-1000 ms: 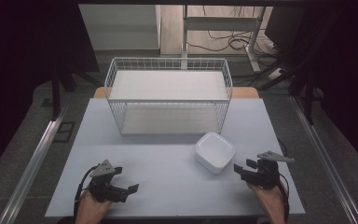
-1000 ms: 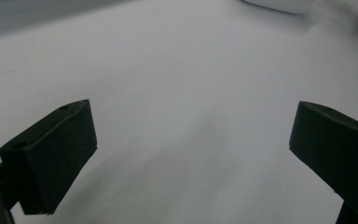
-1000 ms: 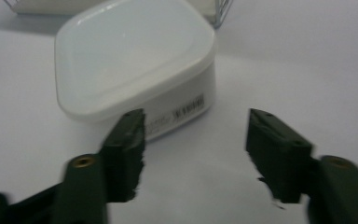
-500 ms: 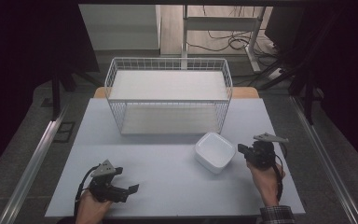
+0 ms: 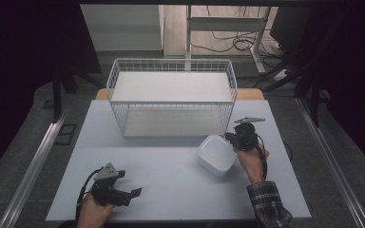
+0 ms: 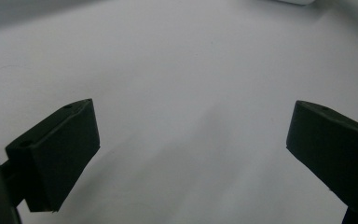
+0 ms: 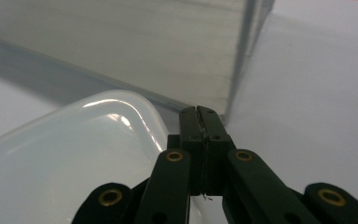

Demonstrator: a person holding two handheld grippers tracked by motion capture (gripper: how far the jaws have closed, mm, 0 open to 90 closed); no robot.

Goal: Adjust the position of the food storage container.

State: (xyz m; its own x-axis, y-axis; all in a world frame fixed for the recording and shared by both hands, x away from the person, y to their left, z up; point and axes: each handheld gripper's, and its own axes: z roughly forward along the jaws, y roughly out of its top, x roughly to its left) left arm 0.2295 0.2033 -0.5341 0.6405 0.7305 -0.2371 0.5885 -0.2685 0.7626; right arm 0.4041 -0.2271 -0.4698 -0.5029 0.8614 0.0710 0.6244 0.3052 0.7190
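High view — unlabelled white tub; left gripper jaws spread, right gripper jaws together.

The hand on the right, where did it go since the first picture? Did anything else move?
The right gripper went forward, away from the person, from beside the white dish to near the corner of the wire basket. Its jaws are shut with nothing between them, so it took hold of nothing. The dish, the basket and the left gripper, jaws open, stayed where they were.
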